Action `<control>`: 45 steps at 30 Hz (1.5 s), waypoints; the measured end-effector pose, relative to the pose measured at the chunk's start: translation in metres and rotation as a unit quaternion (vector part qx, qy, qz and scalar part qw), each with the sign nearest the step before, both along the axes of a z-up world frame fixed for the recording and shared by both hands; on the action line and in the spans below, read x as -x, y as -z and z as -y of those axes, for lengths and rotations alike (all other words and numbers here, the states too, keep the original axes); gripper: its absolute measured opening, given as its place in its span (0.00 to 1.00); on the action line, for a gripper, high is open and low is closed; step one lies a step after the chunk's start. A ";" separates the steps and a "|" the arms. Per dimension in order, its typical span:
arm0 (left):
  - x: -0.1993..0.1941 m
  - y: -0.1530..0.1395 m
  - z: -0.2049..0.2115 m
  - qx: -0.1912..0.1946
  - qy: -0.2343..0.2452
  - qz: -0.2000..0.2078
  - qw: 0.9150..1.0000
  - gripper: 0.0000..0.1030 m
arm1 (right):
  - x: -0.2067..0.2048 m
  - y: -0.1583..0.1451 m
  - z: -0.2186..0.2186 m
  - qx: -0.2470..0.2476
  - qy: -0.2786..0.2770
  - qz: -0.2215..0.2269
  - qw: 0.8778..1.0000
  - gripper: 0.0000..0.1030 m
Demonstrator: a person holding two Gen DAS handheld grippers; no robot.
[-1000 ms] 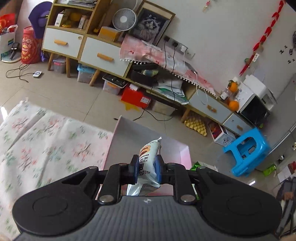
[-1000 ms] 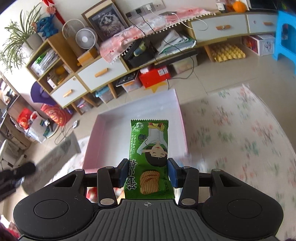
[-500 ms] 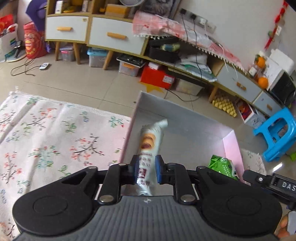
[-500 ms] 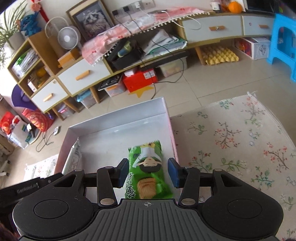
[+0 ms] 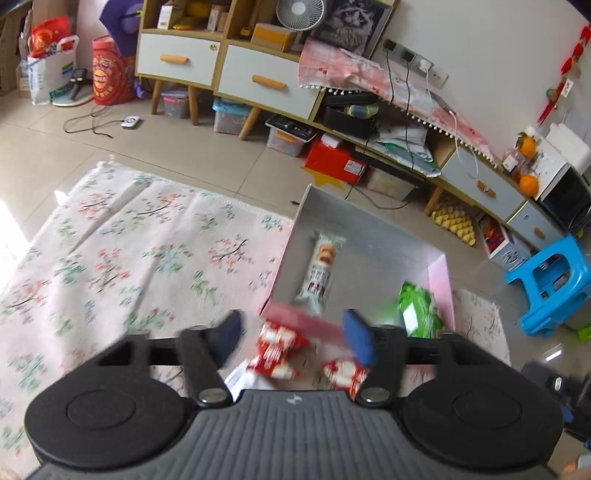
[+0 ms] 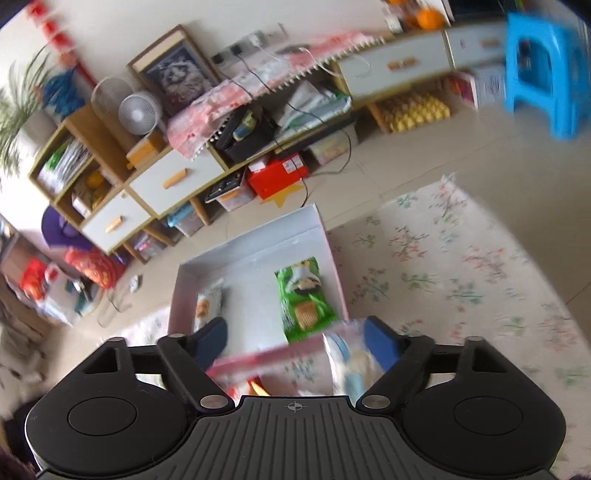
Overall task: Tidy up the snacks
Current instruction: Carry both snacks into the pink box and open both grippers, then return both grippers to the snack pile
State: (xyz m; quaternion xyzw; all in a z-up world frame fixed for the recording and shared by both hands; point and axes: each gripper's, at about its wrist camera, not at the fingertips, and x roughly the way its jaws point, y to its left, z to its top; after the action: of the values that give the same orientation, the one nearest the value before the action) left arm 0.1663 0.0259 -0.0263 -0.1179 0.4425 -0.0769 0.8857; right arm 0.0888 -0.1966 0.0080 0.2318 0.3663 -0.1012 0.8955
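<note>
Both grippers, left gripper (image 5: 291, 338) and right gripper (image 6: 295, 341), are opening, holding nothing. Mid-frame, the white packet (image 5: 320, 266) and green packet (image 6: 303, 299) are lying in the box (image 6: 255, 236). Red packets (image 5: 277, 350) below risk being clipped, since they lie so close.

Floor: pale beige tiles (image 5: 155, 147), partly covered by a floral rug (image 5: 122, 251). Landmark: a long low sideboard (image 5: 258, 85) with white drawers and orange handles against the off-white wall (image 5: 480, 48). On top of the sideboard: a small white fan (image 5: 300, 14), a framed animal picture (image 5: 351, 23) and a pink cloth (image 5: 354, 74). Under the sideboard: storage bins and a red box (image 5: 334, 162). Beyond its right end: a blue plastic stool (image 5: 550, 280). At its left end: open shelves and a red bag (image 5: 109, 72). Above the sideboard: wall sockets (image 5: 408, 55) with cables hanging. Daylight is bright at the rug's left edge.
</note>
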 end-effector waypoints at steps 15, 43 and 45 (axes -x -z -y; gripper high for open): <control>0.075 0.043 0.007 -0.082 0.042 -0.071 0.993 0.91 | 0.076 0.047 -0.012 0.116 -0.086 -0.102 0.984 0.94; 0.092 0.072 0.028 -0.050 0.068 -0.126 0.988 0.86 | 0.070 0.069 -0.032 0.159 -0.164 -0.128 0.965 0.94; 0.092 0.075 0.032 -0.059 0.071 -0.127 0.988 0.85 | 0.069 0.072 -0.035 0.167 -0.169 -0.134 0.962 0.94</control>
State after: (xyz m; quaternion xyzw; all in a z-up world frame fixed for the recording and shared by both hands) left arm 0.0742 -0.0058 -0.1018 -0.0426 0.5622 -0.0973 0.8202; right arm 0.0202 -0.1621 -0.0642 -0.0021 0.4951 -0.0379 0.8680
